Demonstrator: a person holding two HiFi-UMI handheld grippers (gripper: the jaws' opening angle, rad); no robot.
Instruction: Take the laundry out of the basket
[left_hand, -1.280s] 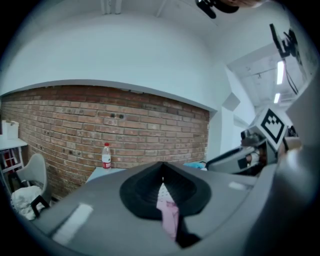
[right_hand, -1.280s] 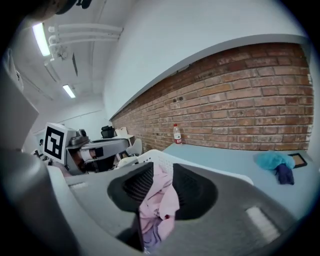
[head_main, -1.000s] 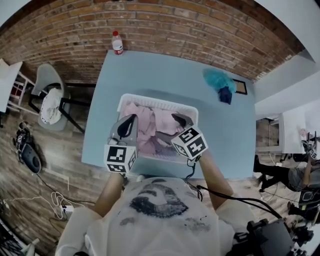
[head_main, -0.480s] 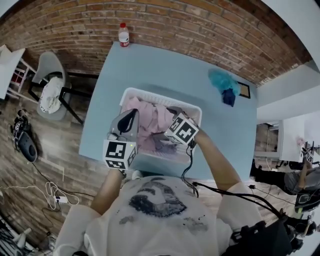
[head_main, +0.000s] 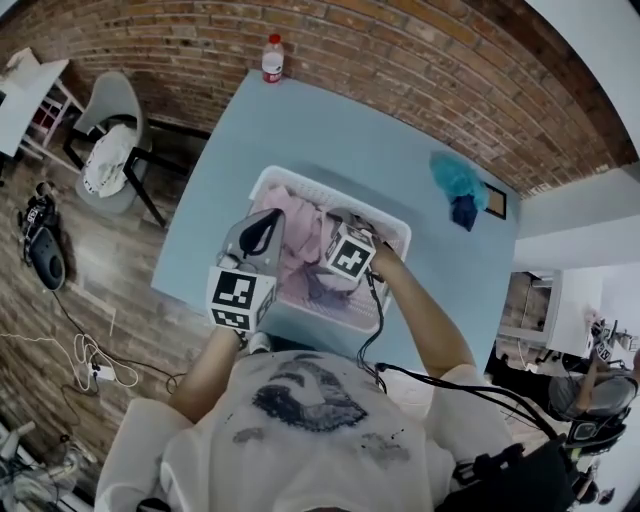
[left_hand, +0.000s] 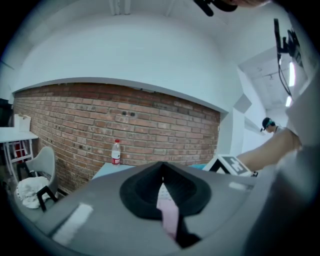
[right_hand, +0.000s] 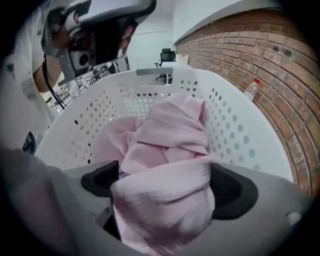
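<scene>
Item 1, basket (right_hand: 235, 135): white, perforated walls, standing on the pale blue bench (head_main: 330, 130) near the edge closest to the person.

Item 2, laundry (right_hand: 175, 125): pink fabric, crumpled and heaped inside the basket. A darker grey-mauve piece (head_main: 322, 290) lay in the near part of the same basket. Nothing from this load lay outside the rim.

Item 3, right gripper (right_hand: 165, 185): angled steeply down into the basket's right half. Its jaws had just been opening and stood at their widest. A thick fold of the pink laundry was bunched between the two pads and filled the span, but the jaws had not closed on it.

Item 4, left gripper (left_hand: 162, 175): held roughly level over the basket's near left corner. Its jaws were drawn together with only a slit between them. A thin sliver of pink showed in the slit; whether it was pinched or merely seen beyond could not be told.

Item 5, other goods on the bench: a clear bottle (head_main: 272, 58) with a red cap, upright at the far edge by the brick wall (head_main: 400, 60). A teal cloth (head_main: 455, 178) lay touching a dark blue cloth (head_main: 466, 213), well apart from the basket.

Item 6, off the bench: a grey chair (head_main: 100, 110) with a white cloth (head_main: 105, 172) on its seat.
</scene>
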